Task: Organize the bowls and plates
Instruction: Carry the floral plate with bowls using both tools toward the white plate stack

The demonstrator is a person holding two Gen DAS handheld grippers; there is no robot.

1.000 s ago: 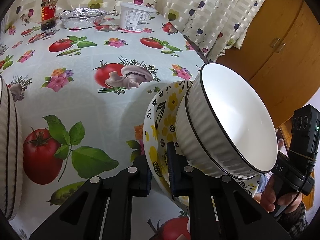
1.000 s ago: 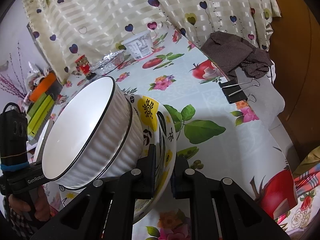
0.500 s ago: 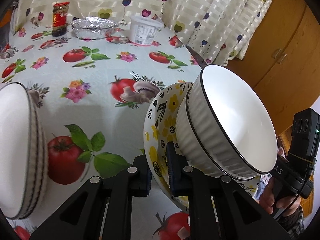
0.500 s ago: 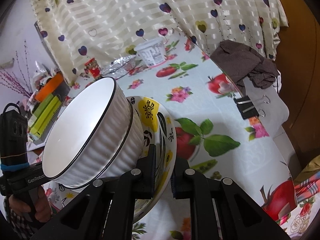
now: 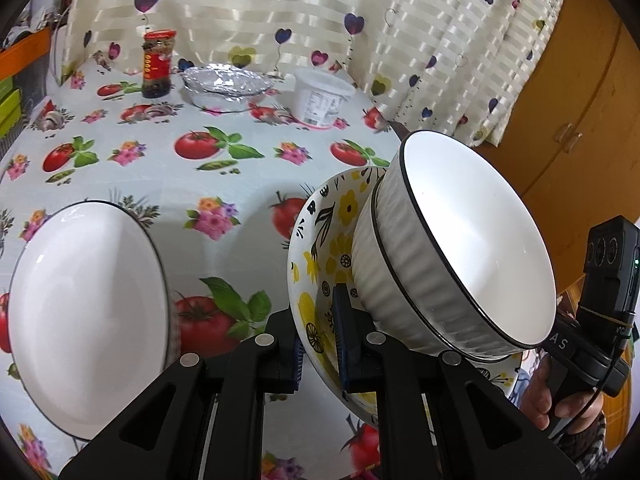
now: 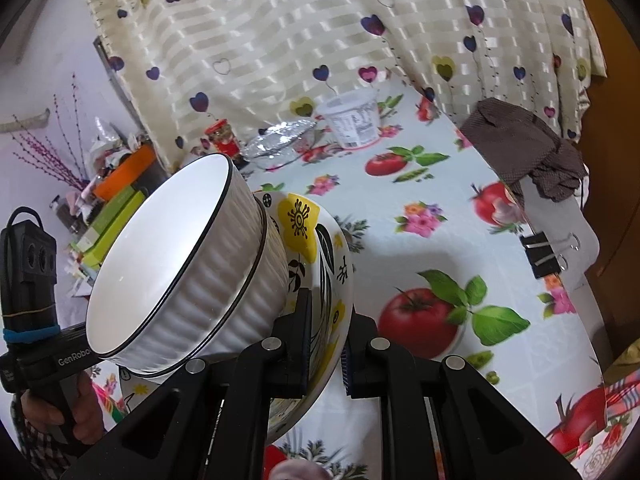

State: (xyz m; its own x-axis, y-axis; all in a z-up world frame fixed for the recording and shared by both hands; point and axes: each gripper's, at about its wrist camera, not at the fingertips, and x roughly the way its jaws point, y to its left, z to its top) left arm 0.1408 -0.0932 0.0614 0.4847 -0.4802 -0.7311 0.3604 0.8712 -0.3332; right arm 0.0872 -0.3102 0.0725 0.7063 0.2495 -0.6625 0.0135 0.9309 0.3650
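Observation:
A yellow-flowered plate (image 5: 328,240) carries stacked white ribbed bowls (image 5: 472,240) with black rims. My left gripper (image 5: 318,336) is shut on the plate's rim on one side. My right gripper (image 6: 326,340) is shut on the plate's (image 6: 304,220) rim on the other side, with the bowls (image 6: 188,272) to its left. The plate and bowls are held above the table. A stack of white plates (image 5: 84,300) stands on the table at the left in the left wrist view.
The tomato-print tablecloth (image 5: 224,184) covers the table. At the back stand a red-lidded jar (image 5: 158,64), a foil-covered dish (image 5: 226,86) and a white tub (image 5: 322,98). A brown cloth (image 6: 528,148) and a binder clip (image 6: 544,252) sit at the table's right edge. A wooden cabinet (image 5: 572,104) is beyond.
Both grippers have risen with the plate and bowls. The white plate stack has come into fuller view at the left, and more of the table's back shows.

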